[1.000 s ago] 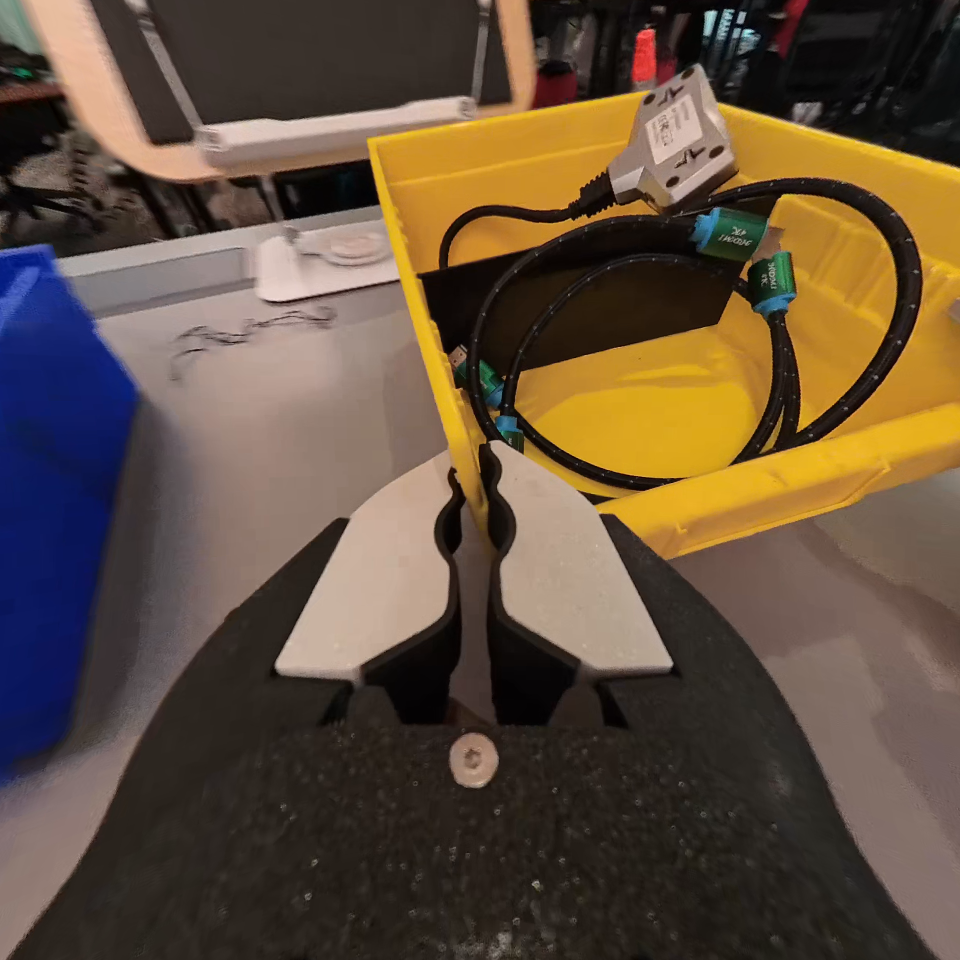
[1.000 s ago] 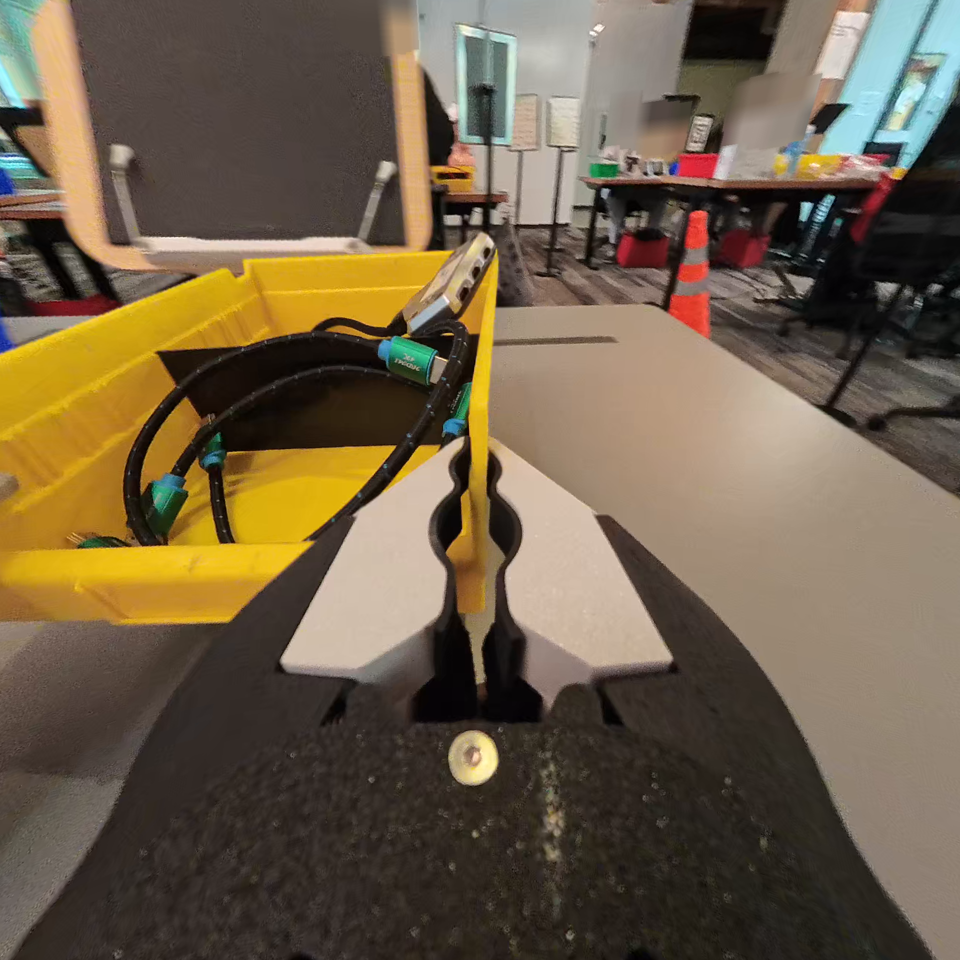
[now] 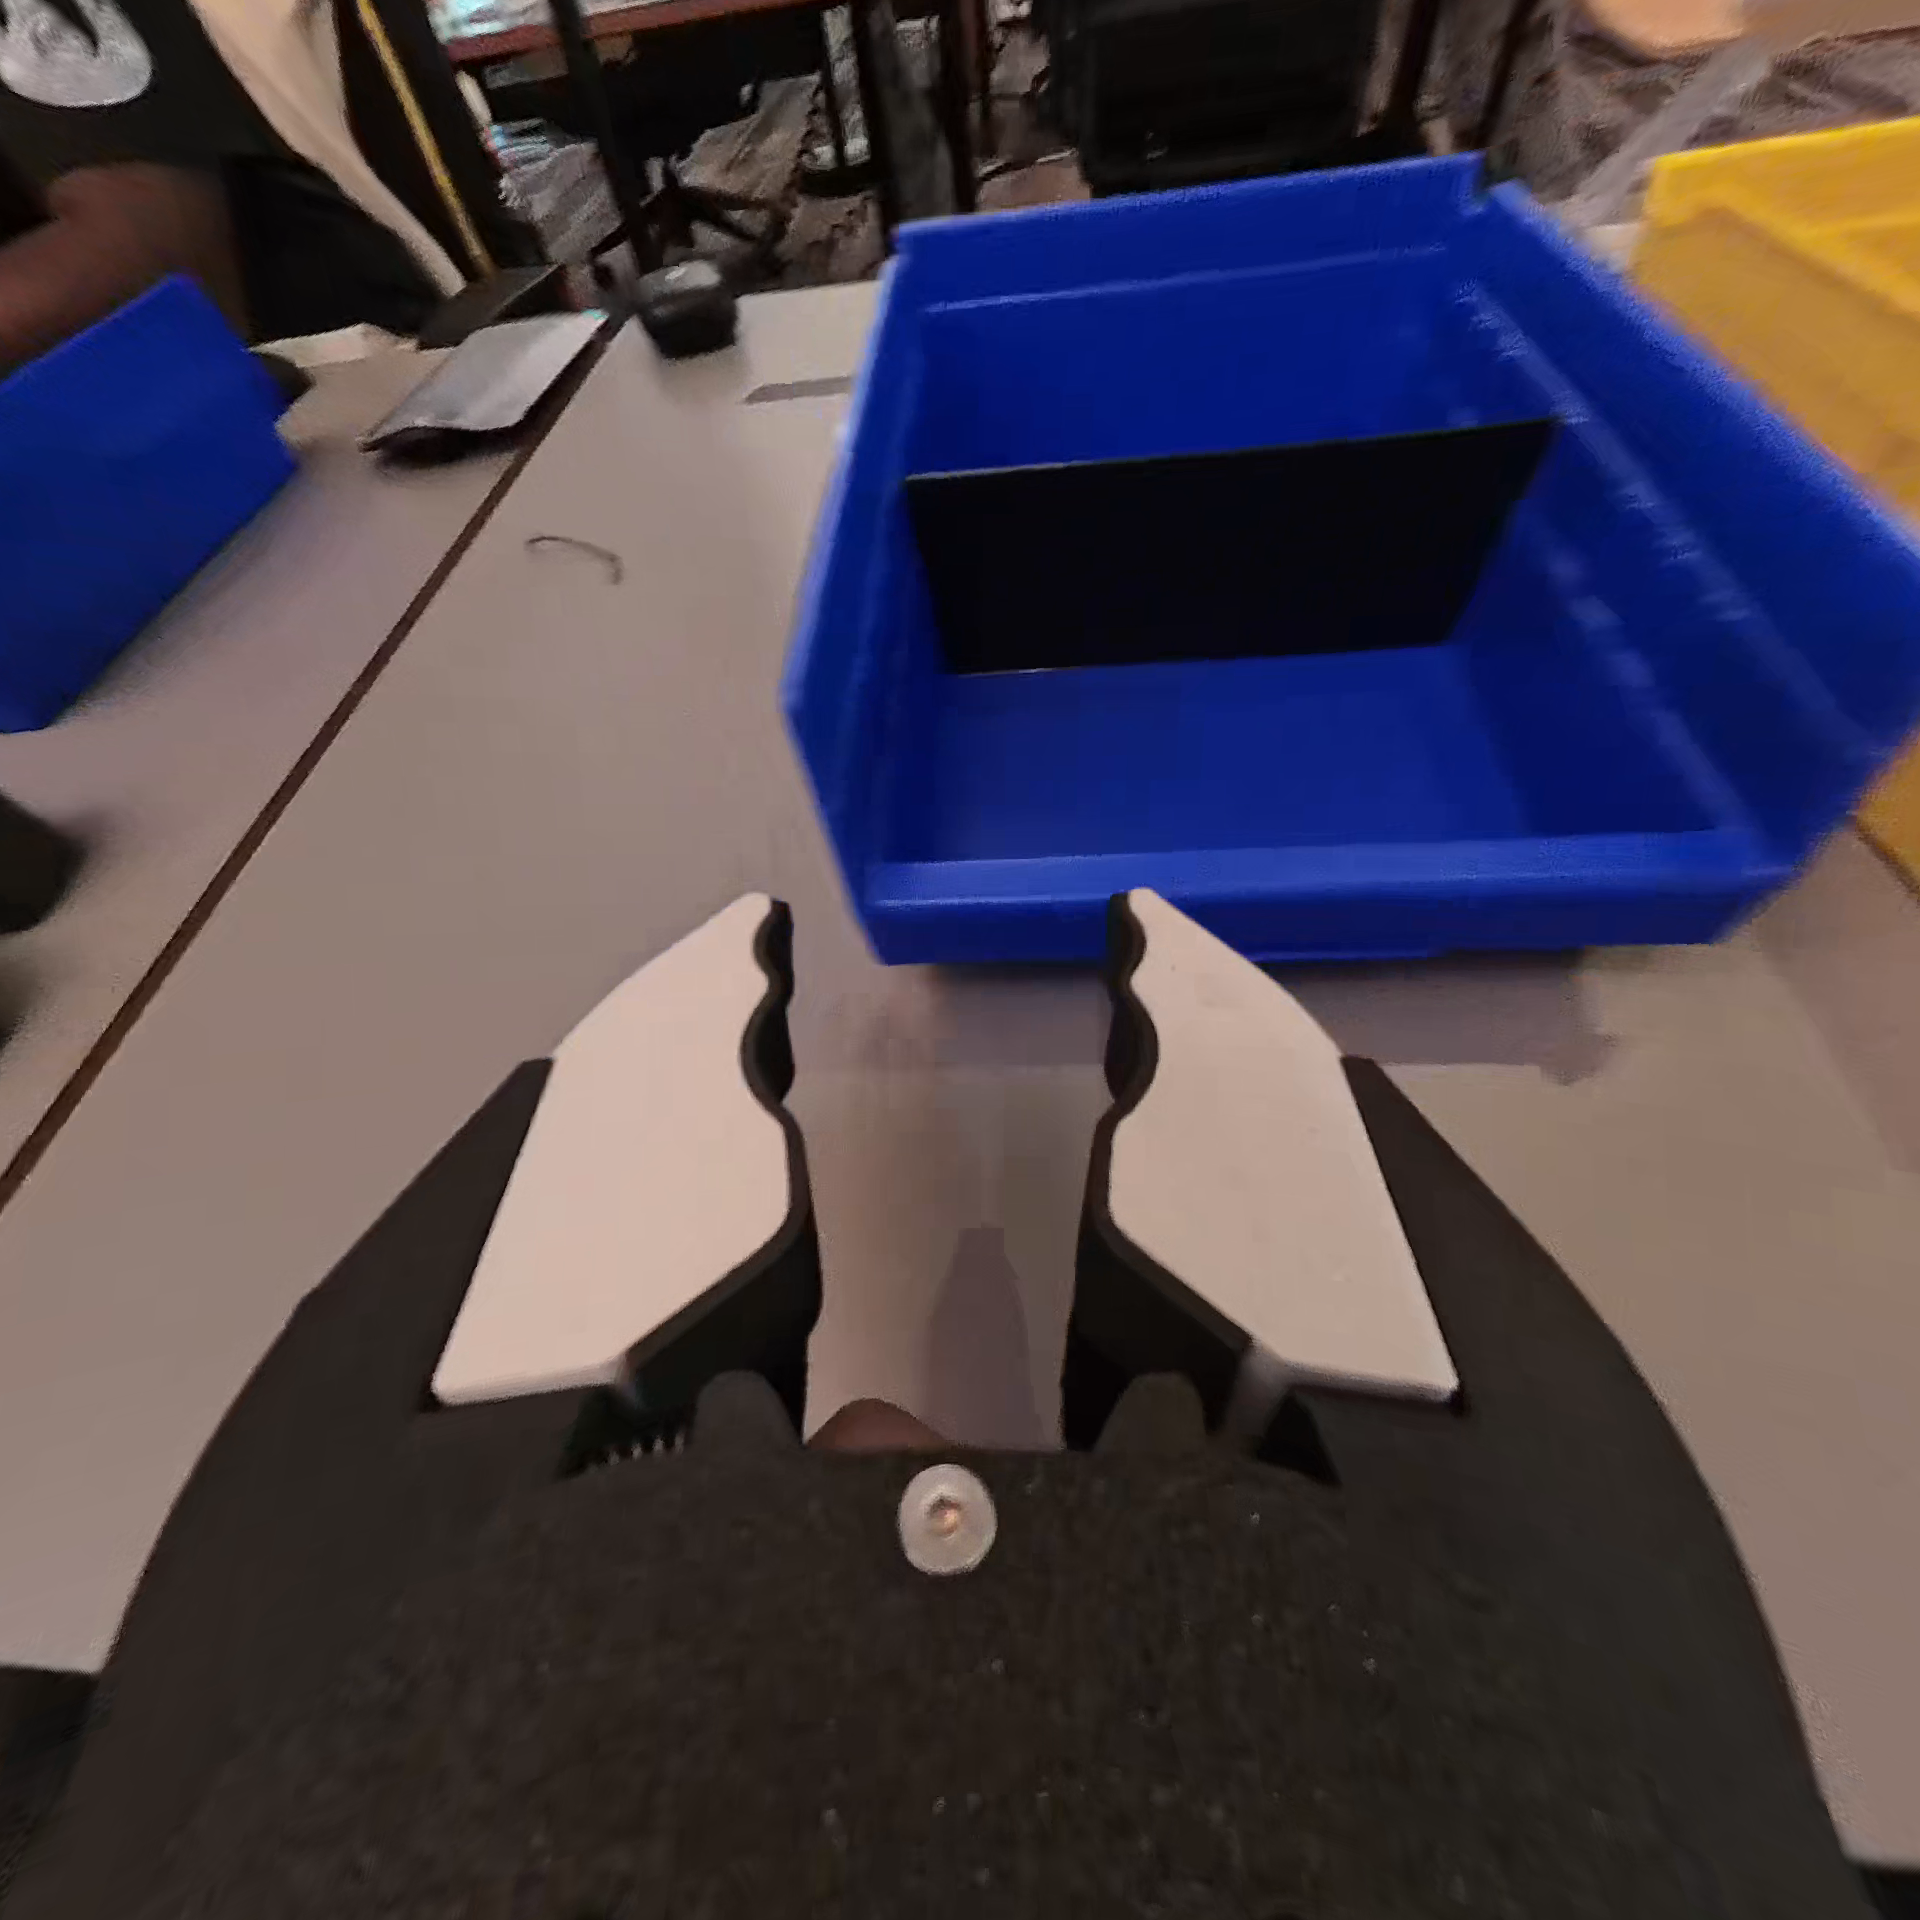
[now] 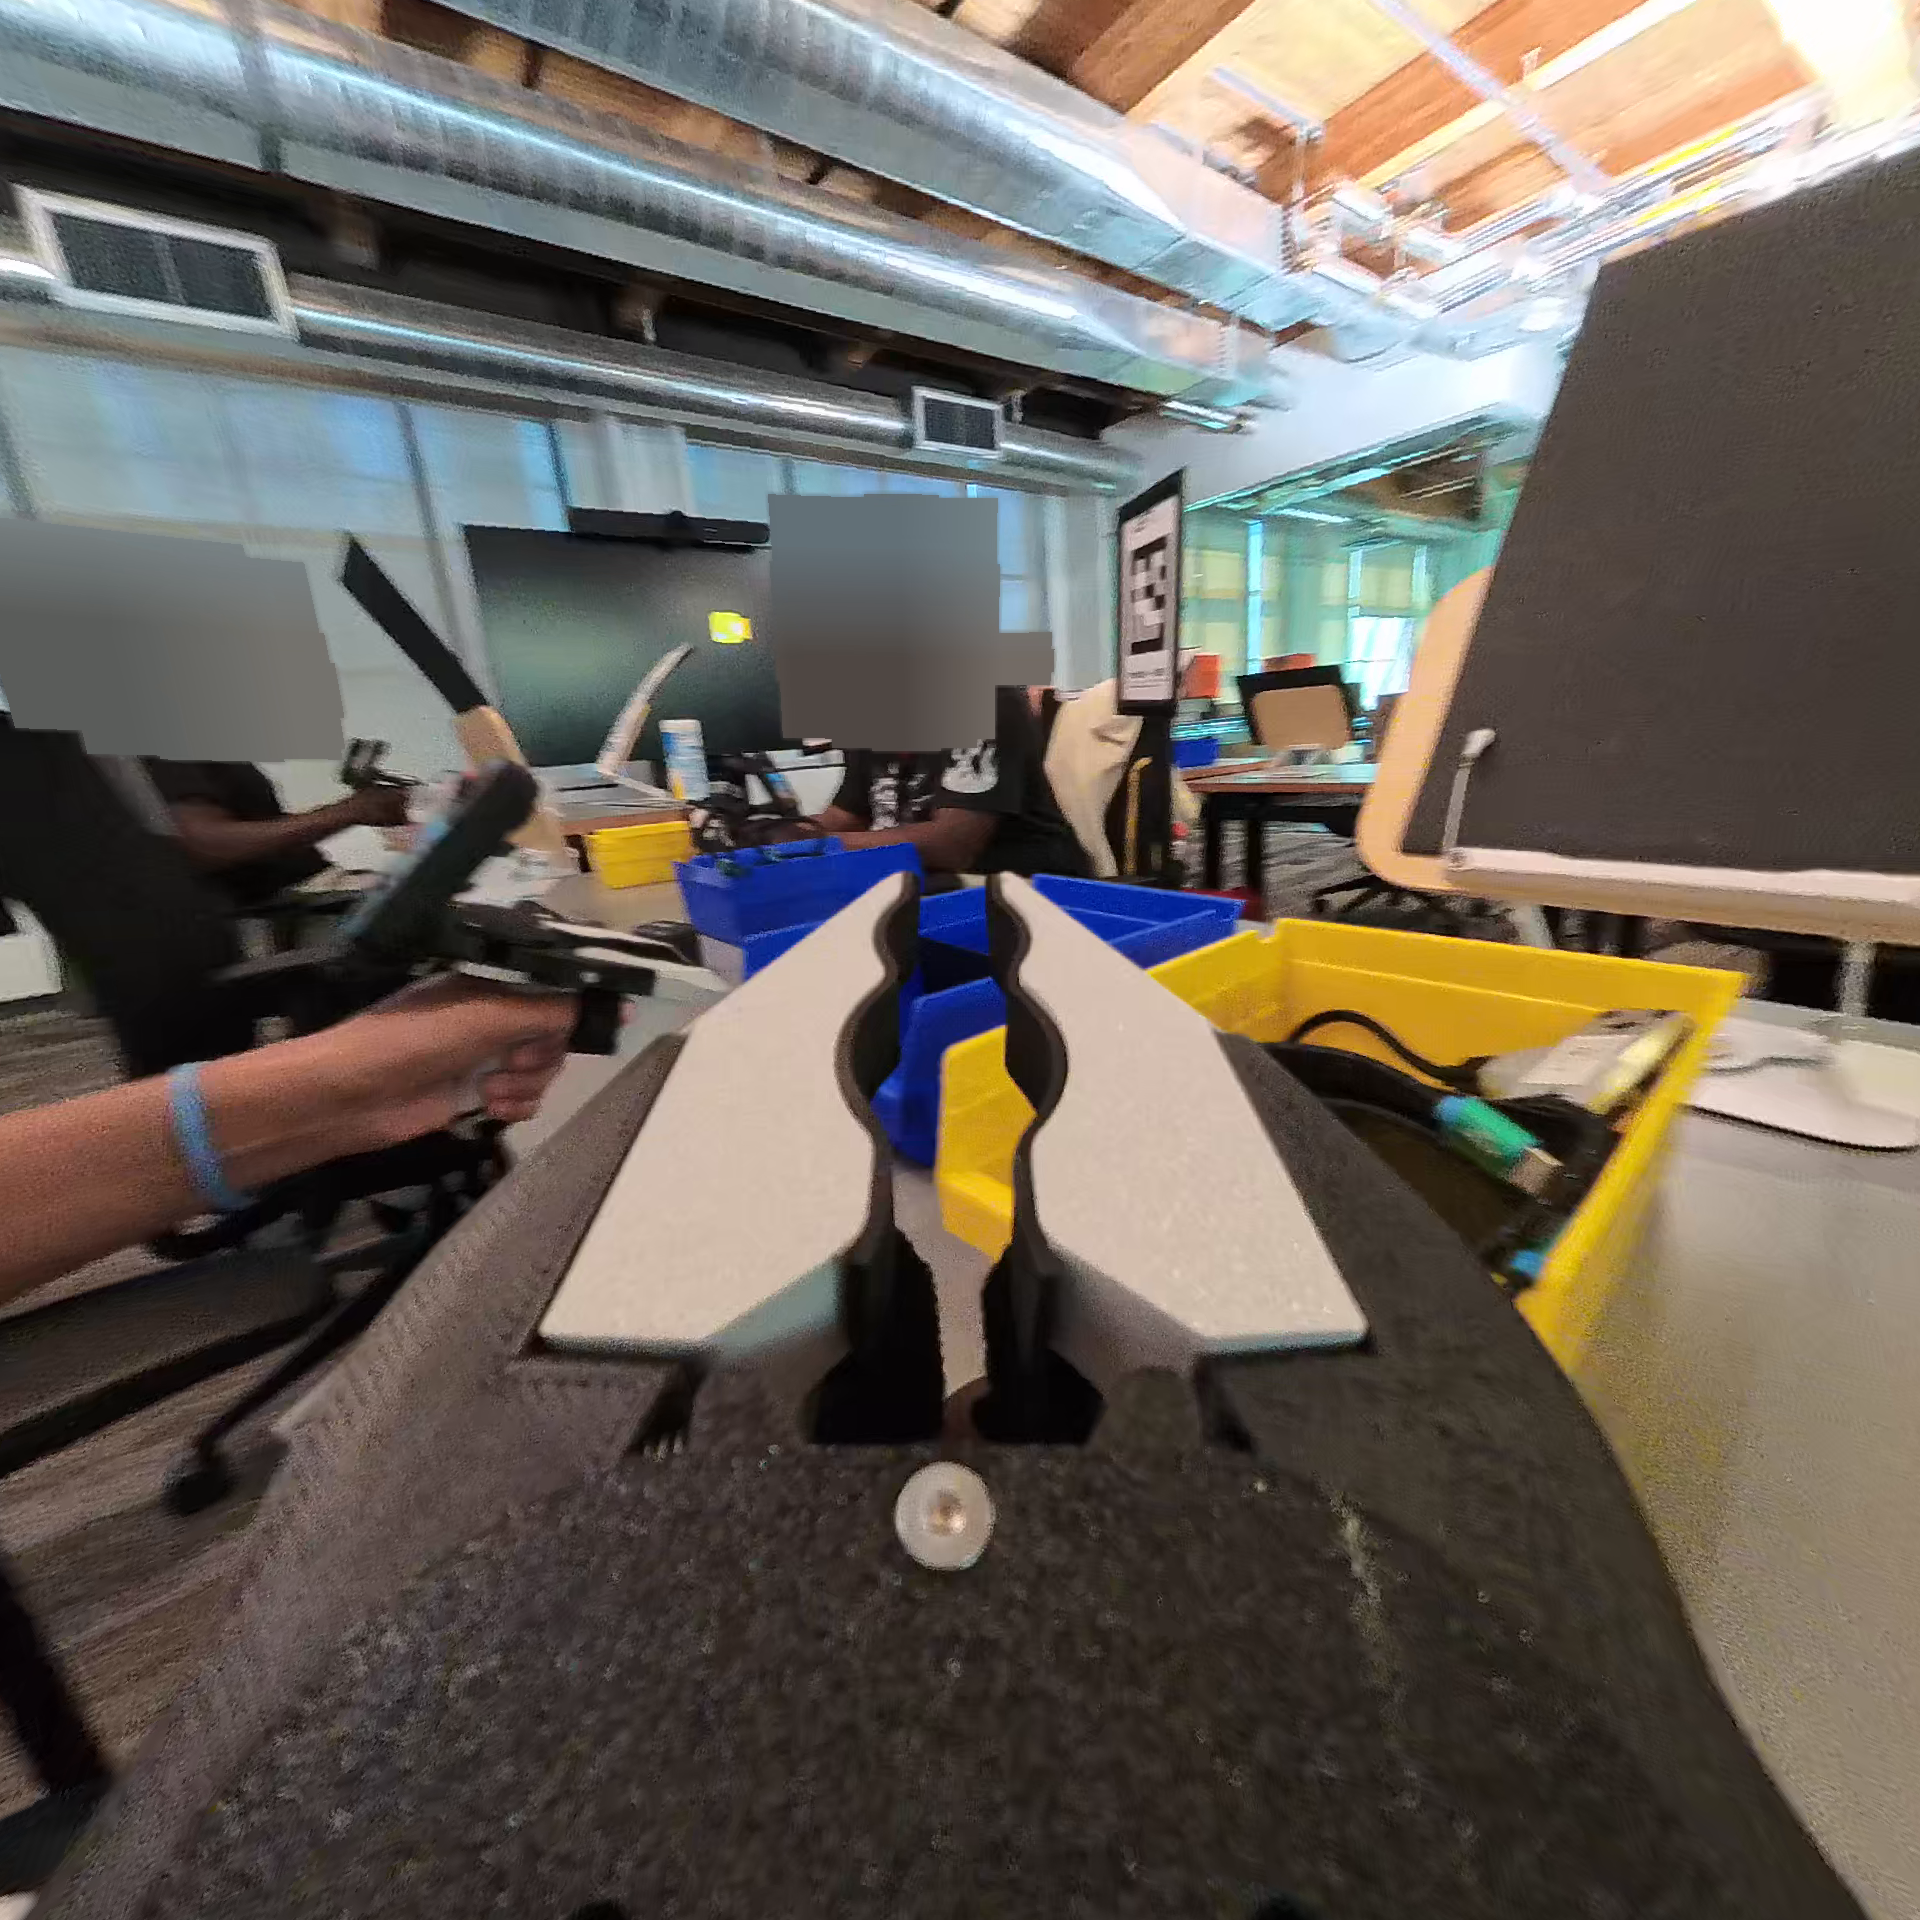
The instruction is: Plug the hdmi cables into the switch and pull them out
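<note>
Cables first: black braided HDMI cables (image 4: 1382,1060) with green metal plug shells lie coiled in the open yellow plastic bin (image 4: 1621,1174), which sits on the grey tabletop (image 4: 1766,1299) toward its right side in the right wrist view. A pale grey switch box (image 4: 1600,1055) rests against the bin's far right wall, touching the cables (its ports cannot be made out through the blur). One green plug with a bare metal tip (image 4: 1496,1132) points toward the bin's near right corner.

Neither tool holds anything. The right gripper (image 4: 951,904) has its two grey fingers drawn nearly together with a narrow slit between them, empty, raised above the bin's left corner and aimed across the room. The left gripper (image 4: 499,956), held in a person's hand off the tabletop's left edge, is spread wide in its own view (image 3: 945,914) and faces an empty blue plastic bin (image 3: 1299,914) with a black divider (image 3: 1216,551), which stands just left of the yellow one.

The step in hand looks like reaching for a plug and the switch. It would go best with the right gripper opened and tipped down into the yellow bin, taking the green shell across its flat sides rather than the floppy braid, while the left steadies the switch box.
</note>
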Action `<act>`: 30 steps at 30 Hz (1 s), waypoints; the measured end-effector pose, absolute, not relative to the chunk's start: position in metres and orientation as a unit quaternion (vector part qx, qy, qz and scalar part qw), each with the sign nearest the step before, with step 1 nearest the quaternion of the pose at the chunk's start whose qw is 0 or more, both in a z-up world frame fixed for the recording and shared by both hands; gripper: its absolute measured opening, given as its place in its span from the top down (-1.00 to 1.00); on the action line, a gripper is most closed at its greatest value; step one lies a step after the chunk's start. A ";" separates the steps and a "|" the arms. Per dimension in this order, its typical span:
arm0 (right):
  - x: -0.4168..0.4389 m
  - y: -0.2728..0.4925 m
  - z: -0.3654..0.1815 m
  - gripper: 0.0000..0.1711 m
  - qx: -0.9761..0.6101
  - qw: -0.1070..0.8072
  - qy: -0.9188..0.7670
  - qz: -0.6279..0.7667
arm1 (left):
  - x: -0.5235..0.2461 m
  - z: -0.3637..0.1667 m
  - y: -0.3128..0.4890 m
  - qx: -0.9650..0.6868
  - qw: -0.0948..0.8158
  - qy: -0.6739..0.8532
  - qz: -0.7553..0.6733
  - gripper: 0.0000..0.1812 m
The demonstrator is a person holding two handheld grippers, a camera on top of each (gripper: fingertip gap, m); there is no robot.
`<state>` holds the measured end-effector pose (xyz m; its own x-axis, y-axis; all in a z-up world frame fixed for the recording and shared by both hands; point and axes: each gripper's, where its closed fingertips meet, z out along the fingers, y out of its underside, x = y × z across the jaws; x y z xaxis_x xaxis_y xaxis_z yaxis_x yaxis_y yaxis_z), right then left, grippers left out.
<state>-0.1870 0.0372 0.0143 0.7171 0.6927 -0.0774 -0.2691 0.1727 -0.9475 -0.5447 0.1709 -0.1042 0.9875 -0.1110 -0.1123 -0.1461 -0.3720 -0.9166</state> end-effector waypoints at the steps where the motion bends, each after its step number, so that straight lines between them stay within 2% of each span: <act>1: -0.192 0.035 0.015 0.87 -0.555 0.734 -0.191 0.342 | -0.556 -0.109 0.177 -0.832 0.550 0.065 0.006 0.37; 5: -0.207 0.028 0.022 0.86 -0.547 0.696 -0.174 0.431 | -0.554 -0.125 0.199 -0.841 0.527 0.072 -0.100 0.38; 7: -0.211 0.026 0.026 0.86 -0.541 0.685 -0.168 0.459 | -0.552 -0.127 0.210 -0.837 0.529 0.091 -0.107 0.42; 9: -0.215 0.026 0.028 0.86 -0.539 0.678 -0.165 0.472 | -0.550 -0.129 0.219 -0.834 0.531 0.113 -0.098 0.57; 12: -0.224 0.030 0.021 0.85 -0.549 0.668 -0.175 0.472 | -0.557 -0.134 0.231 -0.833 0.536 0.123 -0.066 0.97; 16: -0.254 0.049 -0.019 0.79 -0.618 0.634 -0.202 0.419 | -0.556 -0.134 0.222 -0.834 0.538 0.113 -0.053 0.97; 21: -0.304 0.093 -0.076 0.69 -0.708 0.626 -0.205 0.253 | -0.548 -0.134 0.180 -0.836 0.541 0.083 -0.037 0.97; 25: -0.350 0.116 -0.106 0.58 -0.754 0.594 -0.190 0.206 | -0.542 -0.134 0.143 -0.842 0.532 0.089 -0.020 0.97; 26: -0.349 0.124 -0.112 0.60 -0.764 0.598 -0.172 0.167 | -0.541 -0.134 0.135 -0.842 0.531 0.092 -0.018 0.96; 28: -0.348 0.133 -0.115 0.87 -0.776 0.602 -0.137 0.129 | -0.536 -0.134 0.119 -0.842 0.530 0.101 -0.023 0.96; 30: -0.343 0.134 -0.110 0.92 -0.774 0.613 -0.111 0.112 | -0.534 -0.130 0.106 -0.829 0.549 0.106 -0.017 0.95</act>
